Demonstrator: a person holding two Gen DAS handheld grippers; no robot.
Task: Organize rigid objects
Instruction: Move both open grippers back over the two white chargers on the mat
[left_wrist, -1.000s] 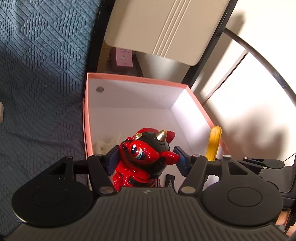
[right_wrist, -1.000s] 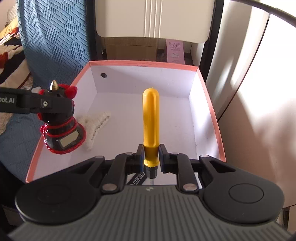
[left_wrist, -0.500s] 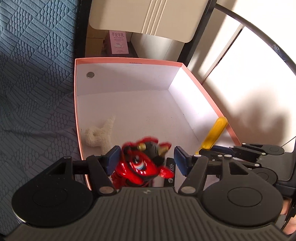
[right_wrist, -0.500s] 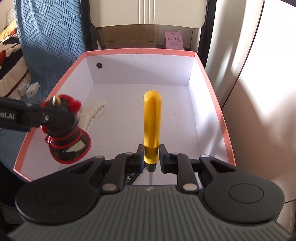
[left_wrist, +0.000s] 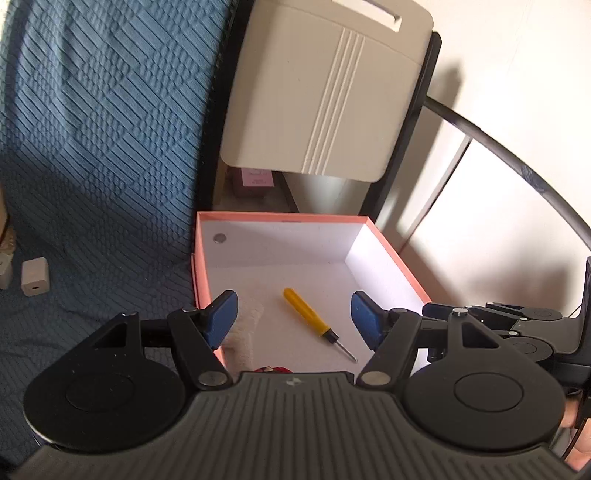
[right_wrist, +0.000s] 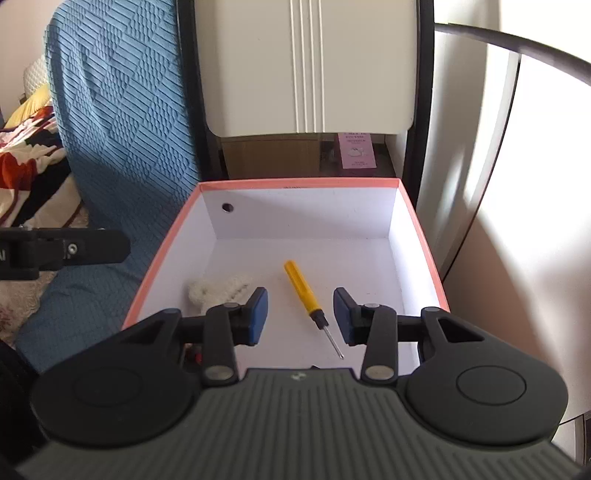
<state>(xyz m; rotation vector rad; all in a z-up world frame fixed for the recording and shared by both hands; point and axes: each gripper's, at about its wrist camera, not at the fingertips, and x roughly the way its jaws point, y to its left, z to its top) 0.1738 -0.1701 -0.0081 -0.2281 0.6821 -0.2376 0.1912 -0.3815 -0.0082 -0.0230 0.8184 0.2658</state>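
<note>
A pink-rimmed white box (left_wrist: 201, 254) (right_wrist: 421, 229) stands open below both grippers. A yellow-handled screwdriver (left_wrist: 309, 316) (right_wrist: 303, 288) lies flat on its floor. A white fluffy item (right_wrist: 221, 286) (left_wrist: 243, 325) lies at the box's left side. The red and black figurine is mostly hidden; only a red sliver (left_wrist: 273, 368) (right_wrist: 195, 356) shows at the near edge. My left gripper (left_wrist: 293, 319) is open and empty above the box. My right gripper (right_wrist: 300, 314) is open and empty above the screwdriver. The left gripper shows at the left of the right wrist view (right_wrist: 62, 251).
A blue quilted cover (left_wrist: 92, 147) drapes to the left of the box. A cream panel (left_wrist: 321, 92) and a pink carton (right_wrist: 356, 151) stand behind it. A white charger (left_wrist: 35, 275) lies on the cover. A white wall (right_wrist: 517, 184) is on the right.
Both grippers opened and rose. The figurine dropped from the left gripper into the box's near end. The screwdriver left the right gripper and now lies on the box floor.
</note>
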